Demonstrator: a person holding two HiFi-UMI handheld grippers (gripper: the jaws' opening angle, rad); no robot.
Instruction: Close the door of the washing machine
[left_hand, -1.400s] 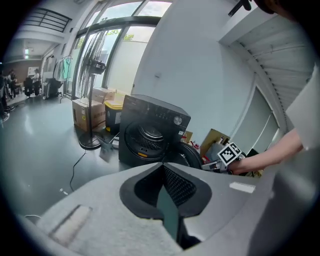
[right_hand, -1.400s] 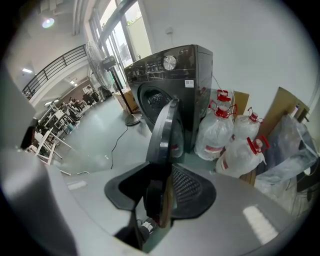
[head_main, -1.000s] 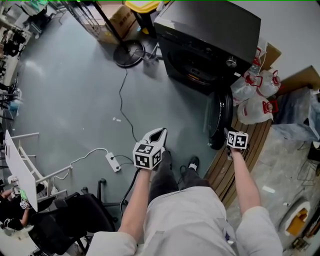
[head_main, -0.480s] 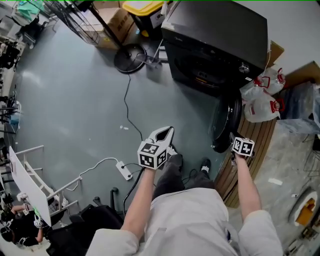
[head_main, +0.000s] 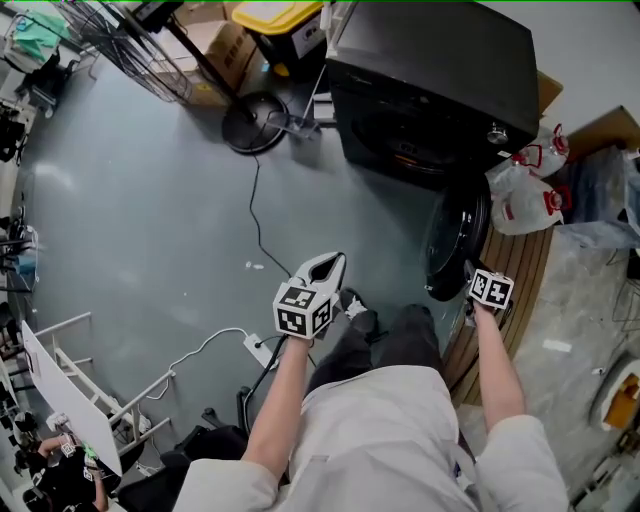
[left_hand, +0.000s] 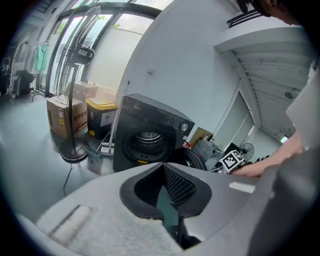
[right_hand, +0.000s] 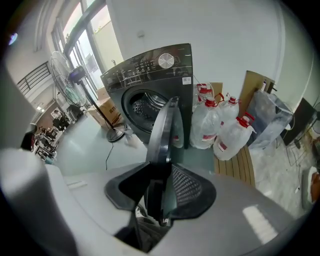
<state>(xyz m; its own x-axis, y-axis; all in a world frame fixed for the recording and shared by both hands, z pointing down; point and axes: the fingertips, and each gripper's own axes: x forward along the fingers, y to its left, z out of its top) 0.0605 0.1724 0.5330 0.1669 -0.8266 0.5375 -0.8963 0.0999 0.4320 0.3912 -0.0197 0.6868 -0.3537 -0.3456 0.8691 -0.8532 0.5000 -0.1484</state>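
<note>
My right gripper (right_hand: 161, 197) is pinching the door (right_hand: 162, 127) edge between its fingers, mid-frame. The door is standing wide open from the washing machine (head_main: 430, 80), so the whole swing remains. My left gripper (left_hand: 165, 192) is hanging with fingers slightly spread, empty.

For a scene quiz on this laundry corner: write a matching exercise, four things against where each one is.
Things
1. door
2. bottles
3. power strip
4. fan base

Places (sides as in the head view)
A. on the floor, left of the washer
B. its edge between the fingers of the right gripper
C. on the floor, by the left gripper
D. right of the washer

Pairs: 1-B, 2-D, 3-C, 4-A
</note>
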